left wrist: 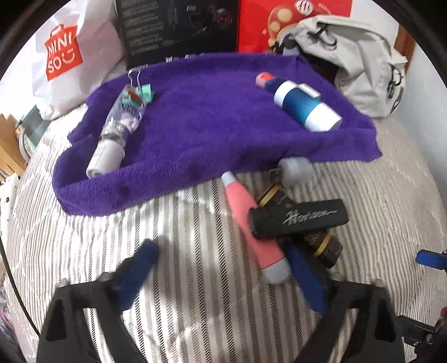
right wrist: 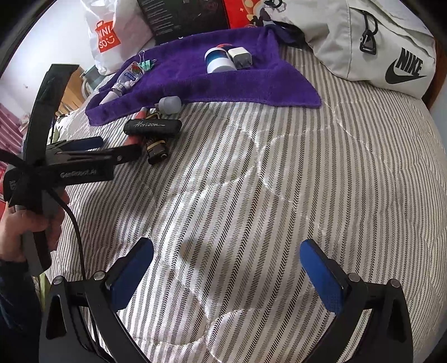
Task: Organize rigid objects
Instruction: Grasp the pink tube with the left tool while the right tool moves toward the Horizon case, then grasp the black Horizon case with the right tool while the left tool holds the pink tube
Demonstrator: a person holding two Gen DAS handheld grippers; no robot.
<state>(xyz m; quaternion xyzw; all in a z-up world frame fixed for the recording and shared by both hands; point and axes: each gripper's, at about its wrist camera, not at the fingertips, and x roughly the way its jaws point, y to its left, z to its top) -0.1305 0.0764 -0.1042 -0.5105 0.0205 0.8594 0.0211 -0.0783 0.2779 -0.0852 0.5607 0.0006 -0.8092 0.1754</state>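
A purple towel (left wrist: 209, 117) lies on the striped bedcover. On it rest a clear bottle (left wrist: 123, 120), a green binder clip (left wrist: 146, 90) and a blue-and-white cylinder (left wrist: 304, 103). In front of the towel sits a pile: a pink bottle (left wrist: 251, 223), a black Horizon case (left wrist: 299, 220) across it, a dark bottle with gold bands (left wrist: 321, 245) and a pale grey cap (left wrist: 296, 167). My left gripper (left wrist: 223, 268) is open, its right finger beside the pink bottle's lower end and its left finger well clear. My right gripper (right wrist: 227, 268) hangs open over bare bedcover.
Along the back stand a white Miniso bag (left wrist: 58, 55), a black box (left wrist: 178, 28), a red box (left wrist: 279, 22) and a grey Nike backpack (right wrist: 377, 44). A hand (right wrist: 25, 223) holds the left gripper's handle. Striped bedcover (right wrist: 279, 181) spreads to the right.
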